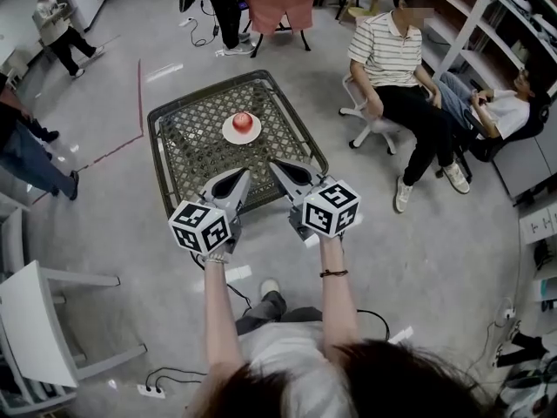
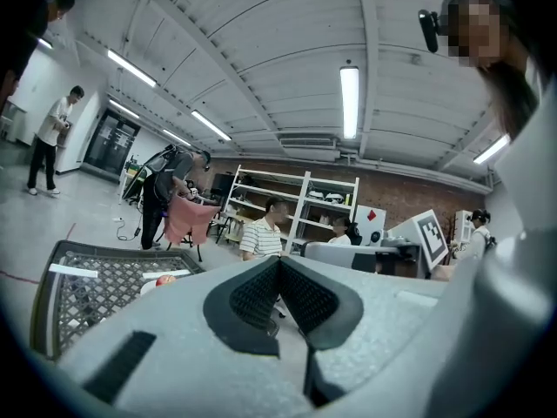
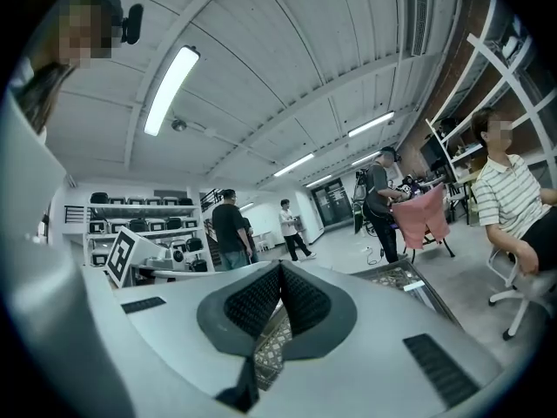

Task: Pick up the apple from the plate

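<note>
A red apple (image 1: pixel 243 122) lies on a small white plate (image 1: pixel 228 134) in the middle of a low table with a lattice top (image 1: pixel 187 155). My two grippers are held side by side above the table's near edge, pointing level toward the apple and well short of it. The left gripper (image 1: pixel 241 175) is shut with nothing in it, and so is the right gripper (image 1: pixel 275 165). In the left gripper view the jaws (image 2: pixel 280 264) meet, and the apple (image 2: pixel 165 279) peeks over the gripper body at left. In the right gripper view the right gripper (image 3: pixel 280 273) is closed, with the table (image 3: pixel 409 279) beyond.
A person in a striped shirt (image 1: pixel 392 55) sits on an office chair right of the table, and another person (image 1: pixel 500 111) sits further right. A chair draped in pink cloth (image 1: pixel 280 3) stands behind the table. People stand at left. A white chair (image 1: pixel 35 320) is near left.
</note>
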